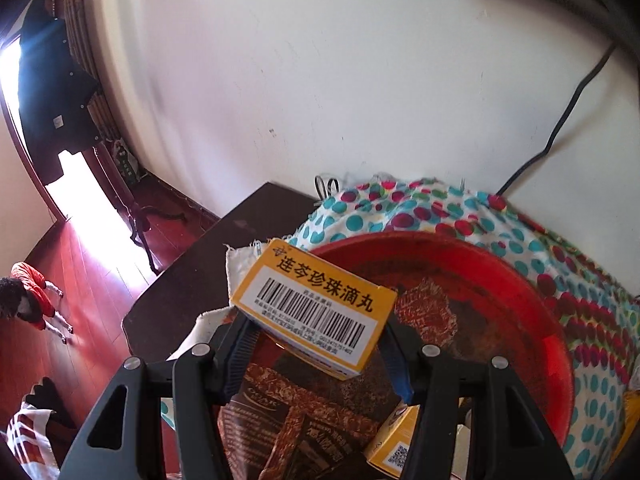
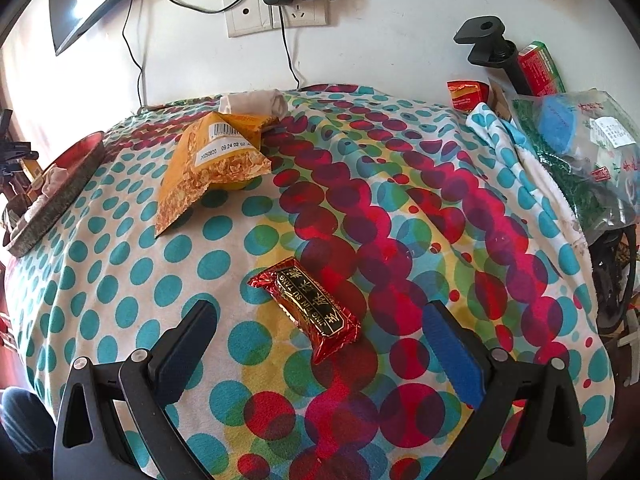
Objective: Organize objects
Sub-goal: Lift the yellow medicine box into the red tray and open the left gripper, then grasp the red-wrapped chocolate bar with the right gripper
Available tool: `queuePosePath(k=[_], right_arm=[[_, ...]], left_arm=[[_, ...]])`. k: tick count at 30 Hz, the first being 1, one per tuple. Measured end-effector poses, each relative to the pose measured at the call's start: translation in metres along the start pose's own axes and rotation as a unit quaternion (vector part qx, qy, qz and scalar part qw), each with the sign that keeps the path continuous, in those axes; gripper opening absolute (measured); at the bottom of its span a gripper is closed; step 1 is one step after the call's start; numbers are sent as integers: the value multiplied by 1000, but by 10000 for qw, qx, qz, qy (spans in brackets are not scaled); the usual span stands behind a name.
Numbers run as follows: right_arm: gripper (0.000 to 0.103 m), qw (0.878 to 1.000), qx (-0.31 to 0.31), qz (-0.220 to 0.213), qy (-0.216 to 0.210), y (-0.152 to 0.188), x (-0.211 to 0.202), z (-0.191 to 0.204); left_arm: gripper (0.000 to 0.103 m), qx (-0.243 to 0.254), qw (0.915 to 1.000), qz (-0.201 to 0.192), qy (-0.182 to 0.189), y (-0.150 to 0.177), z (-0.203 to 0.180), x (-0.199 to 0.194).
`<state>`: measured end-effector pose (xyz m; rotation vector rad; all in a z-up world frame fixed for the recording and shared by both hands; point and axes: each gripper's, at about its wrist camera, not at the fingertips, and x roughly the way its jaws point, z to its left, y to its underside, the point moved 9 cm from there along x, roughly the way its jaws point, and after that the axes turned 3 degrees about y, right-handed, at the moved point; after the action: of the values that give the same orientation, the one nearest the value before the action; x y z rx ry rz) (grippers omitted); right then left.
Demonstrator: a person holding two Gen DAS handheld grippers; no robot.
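My left gripper [image 1: 316,344] is clamped across the short sides of a yellow medicine carton [image 1: 316,308], barcode up, held above the red tray [image 1: 532,304] at the left edge of the dotted cloth [image 1: 400,204]. It looks light and crushable, so I judge a gentle squeeze best. My right gripper [image 2: 320,344] stands wide apart, empty, around a red foil snack bar [image 2: 306,310] lying on the cloth: slippery, soft, best pinched across its width.

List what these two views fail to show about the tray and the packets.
- Left wrist view: the red tray bottom is hidden by the yellow box held in the left gripper.
- Right wrist view: the tray's contents are too small; the orange packet hides what lies beneath it.
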<state>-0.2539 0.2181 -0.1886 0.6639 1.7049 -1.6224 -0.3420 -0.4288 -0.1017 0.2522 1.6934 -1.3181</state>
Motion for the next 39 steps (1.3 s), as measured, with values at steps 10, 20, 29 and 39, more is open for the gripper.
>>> queuePosePath(k=[10,20,29,39], right_arm=[[102,10000,-54,5,18,1,1,1],[100,9997,-178,-84,-123,0,-3,7],[58,9980,-589,177,-120,4,2,20],[20,9996,-229,119,-148,-1,-5,6]], left_arm=[[62,-82,9996,270,34,15,-1,24],[66,544,9868,-1324,762,27,-31,-106],[72,942,9763,-1064,1631,192,-67,-152],[72,324,9754,-797,2028,255,-53,-173]])
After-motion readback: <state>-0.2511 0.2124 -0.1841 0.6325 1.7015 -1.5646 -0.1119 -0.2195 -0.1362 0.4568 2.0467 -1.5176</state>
